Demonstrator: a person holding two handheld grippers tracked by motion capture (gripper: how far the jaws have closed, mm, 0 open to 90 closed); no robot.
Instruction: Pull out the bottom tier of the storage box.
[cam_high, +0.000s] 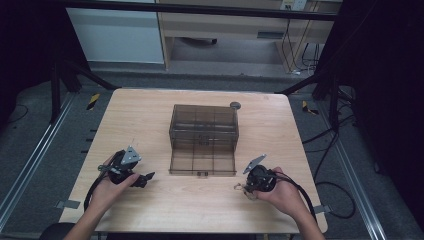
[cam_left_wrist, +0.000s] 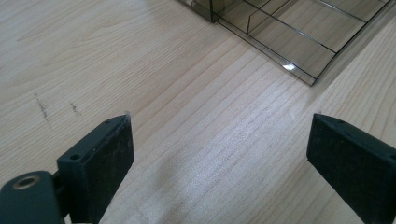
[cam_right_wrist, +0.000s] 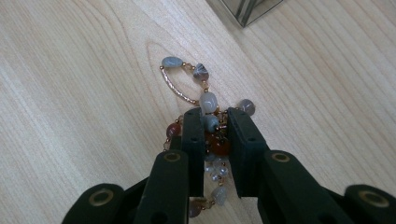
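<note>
The right gripper (cam_right_wrist: 211, 128) is closed on a beaded bracelet (cam_right_wrist: 205, 100), whose beads are squeezed between the two jaws while a loop of it lies on the table (cam_high: 150, 115) in front of them. The grasp seems to be made, but the bracelet is not yet lifted; carrying it to the brown divided box (cam_high: 203, 131) is probably what is left. The left gripper (cam_high: 145, 178) is held low over bare wood with its jaws wide apart and nothing between them. The box stands in the middle of the table, with its open lid laid flat toward the person. Free wood is seen between each gripper and the box, and the near table edge is close behind both hands.
</note>
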